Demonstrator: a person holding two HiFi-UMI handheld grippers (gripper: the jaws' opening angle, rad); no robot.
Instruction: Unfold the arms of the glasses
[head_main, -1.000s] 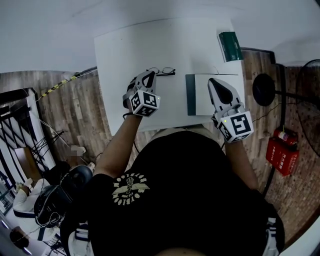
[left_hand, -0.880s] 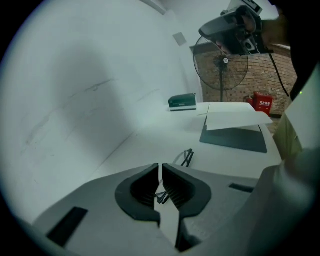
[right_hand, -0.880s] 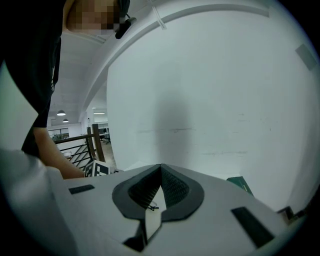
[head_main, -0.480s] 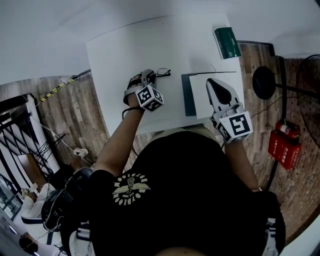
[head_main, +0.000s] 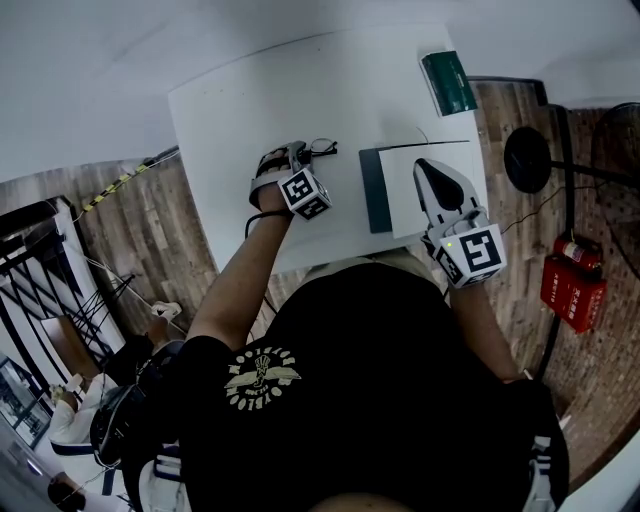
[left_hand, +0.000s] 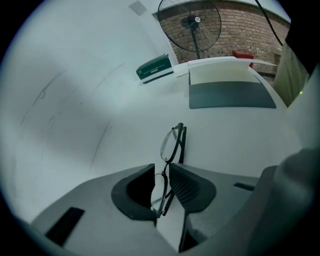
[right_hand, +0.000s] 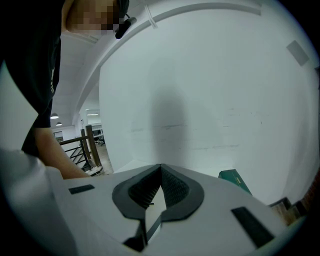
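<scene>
A pair of thin dark-framed glasses (head_main: 325, 147) stands folded on the white table (head_main: 250, 100). My left gripper (head_main: 300, 150) points steeply down onto its near end. In the left gripper view the far lens (left_hand: 171, 142) sticks out past the jaws. The near lens and folded arms sit in the narrow gap of the left gripper (left_hand: 161, 167), which is shut on them. My right gripper (head_main: 428, 165) hovers over the white sheet at the right, apart from the glasses. In its own view the right gripper (right_hand: 160, 166) is shut with nothing in it.
A dark mat (head_main: 375, 190) with a white sheet (left_hand: 220, 75) on it lies right of the glasses. A green box (head_main: 451, 83) sits at the table's far right corner. Beside the table stand a floor fan (left_hand: 190, 22) and a red fire-extinguisher box (head_main: 570, 292).
My left gripper has come down and rolled over the glasses, ending at their near end. The right gripper has stayed over the white sheet.
</scene>
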